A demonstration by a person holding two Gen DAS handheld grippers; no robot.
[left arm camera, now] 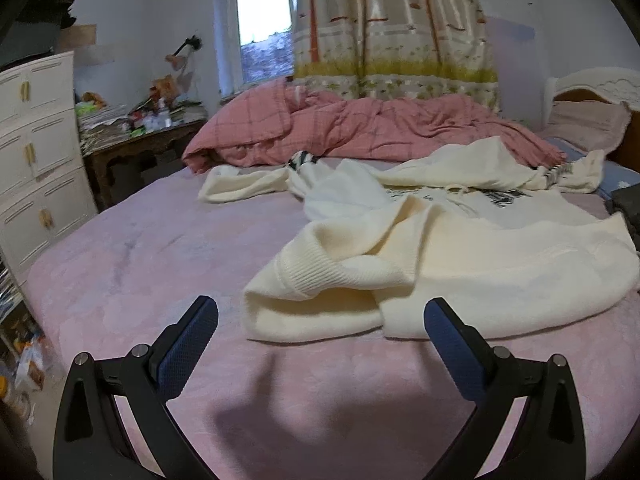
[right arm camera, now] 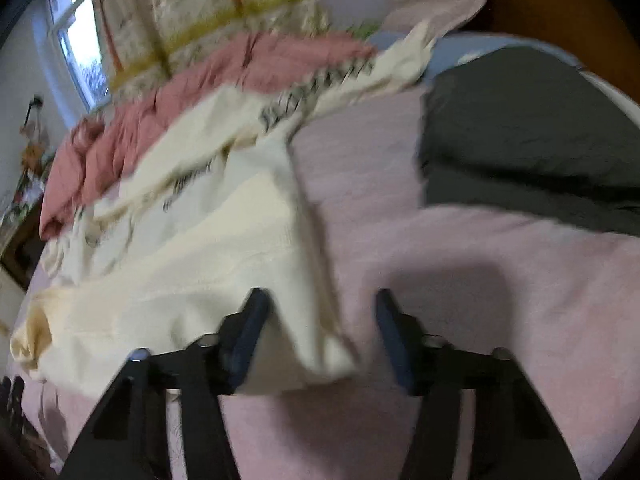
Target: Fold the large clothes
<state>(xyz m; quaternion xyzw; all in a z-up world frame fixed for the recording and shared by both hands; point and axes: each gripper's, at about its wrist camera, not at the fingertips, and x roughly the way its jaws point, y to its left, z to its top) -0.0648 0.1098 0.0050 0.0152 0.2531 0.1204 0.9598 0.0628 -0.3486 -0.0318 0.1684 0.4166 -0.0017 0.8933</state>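
- A cream sweater (left arm camera: 440, 248) lies crumpled across the middle of a bed with a pink sheet (left arm camera: 132, 248), with its ribbed hem toward the camera in the left wrist view.
- 1 sleeve (left arm camera: 244, 184) stretches away to the left; dark lettering shows on the chest near the far right side.
- The left gripper (left arm camera: 320, 320) hovers low over the sheet just in front of the hem; its 2 blue-padded fingers (left arm camera: 188, 344) stand wide apart and grasp nothing.
- In the blurred right wrist view, the right gripper (right arm camera: 320, 320) points down at the near corner of the sweater (right arm camera: 192, 276).
- That corner lies between its fingers (right arm camera: 248, 336). The cloth touches the left finger, but a clear gap of sheet (right arm camera: 440, 240) shows between the cloth and the right finger, so the pads do not clamp it in this picture.
- A dark grey folded cloth (right arm camera: 528, 148) lies on the sheet to the right, well apart from the sweater.
- A pink checked quilt (left arm camera: 360, 132) is heaped along the far side of the bed, behind the sweater and touching its far edge.
- Behind the quilt hangs a curtain (left arm camera: 392, 28) printed with trees, beside a window (left arm camera: 264, 32).
- A white chest of drawers (left arm camera: 36, 152) and a cluttered wooden side table (left arm camera: 140, 144) stand left of the bed.
- A pillow (left arm camera: 584, 124) rests against the headboard at the far right.
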